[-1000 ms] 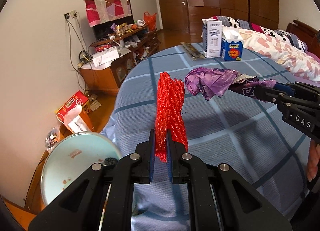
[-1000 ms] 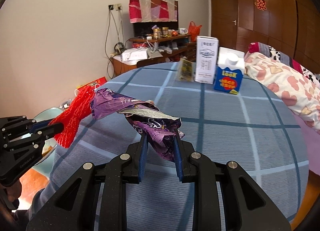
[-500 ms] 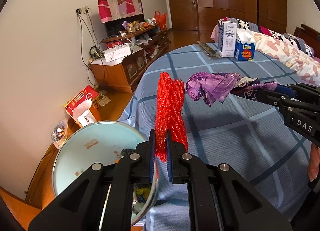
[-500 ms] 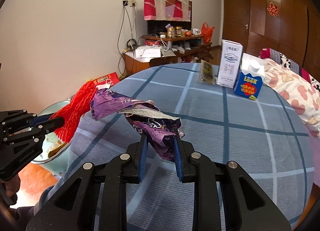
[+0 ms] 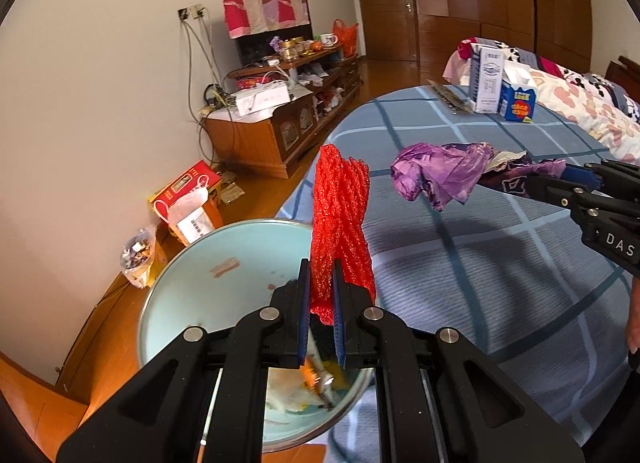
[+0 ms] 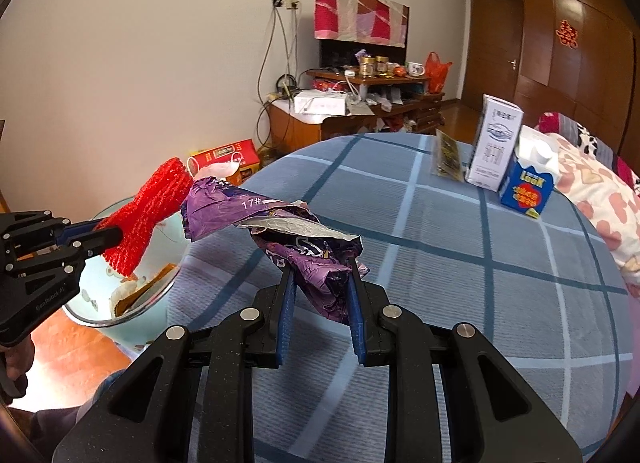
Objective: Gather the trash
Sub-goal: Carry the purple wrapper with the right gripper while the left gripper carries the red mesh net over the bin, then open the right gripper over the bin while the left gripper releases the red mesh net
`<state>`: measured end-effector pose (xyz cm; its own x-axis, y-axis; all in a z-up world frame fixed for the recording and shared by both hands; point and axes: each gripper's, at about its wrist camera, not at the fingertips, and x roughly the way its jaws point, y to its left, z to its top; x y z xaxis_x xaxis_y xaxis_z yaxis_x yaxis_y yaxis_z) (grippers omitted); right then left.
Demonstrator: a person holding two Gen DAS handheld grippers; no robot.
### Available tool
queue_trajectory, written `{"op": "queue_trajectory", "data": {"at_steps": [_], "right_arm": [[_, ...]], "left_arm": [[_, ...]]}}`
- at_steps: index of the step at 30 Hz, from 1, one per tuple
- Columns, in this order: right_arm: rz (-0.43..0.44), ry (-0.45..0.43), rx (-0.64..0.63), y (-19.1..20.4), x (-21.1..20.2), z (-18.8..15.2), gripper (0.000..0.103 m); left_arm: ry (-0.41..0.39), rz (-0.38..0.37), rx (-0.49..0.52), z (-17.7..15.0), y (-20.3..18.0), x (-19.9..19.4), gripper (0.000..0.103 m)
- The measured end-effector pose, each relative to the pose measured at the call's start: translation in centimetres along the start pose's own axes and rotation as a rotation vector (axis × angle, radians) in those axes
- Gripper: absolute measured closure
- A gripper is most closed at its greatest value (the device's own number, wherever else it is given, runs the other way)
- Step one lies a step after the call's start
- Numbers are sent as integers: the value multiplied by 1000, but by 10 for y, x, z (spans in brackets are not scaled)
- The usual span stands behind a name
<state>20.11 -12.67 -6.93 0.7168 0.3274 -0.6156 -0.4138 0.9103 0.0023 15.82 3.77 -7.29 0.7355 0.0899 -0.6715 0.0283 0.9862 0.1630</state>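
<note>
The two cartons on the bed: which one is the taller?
The white carton is taller; the blue carton beside it, with a white top, is shorter.

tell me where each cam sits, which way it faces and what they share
Left wrist: on the left gripper, looks along its fingers, shut on red net, over the bin; right gripper shows.
Right wrist: on the right gripper, shut on purple wrapper, faces the bed; left gripper shows.
Shared: net, wrapper, bin, cartons.
</note>
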Motion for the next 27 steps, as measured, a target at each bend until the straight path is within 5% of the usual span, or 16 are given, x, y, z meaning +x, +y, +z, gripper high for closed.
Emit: {"op": "queue_trajectory", "data": {"at_steps": [27], "right_arm": [[72, 15, -141, 66, 19, 17, 78]], "left_arm": [[23, 103, -97, -23, 67, -8, 93]]}}
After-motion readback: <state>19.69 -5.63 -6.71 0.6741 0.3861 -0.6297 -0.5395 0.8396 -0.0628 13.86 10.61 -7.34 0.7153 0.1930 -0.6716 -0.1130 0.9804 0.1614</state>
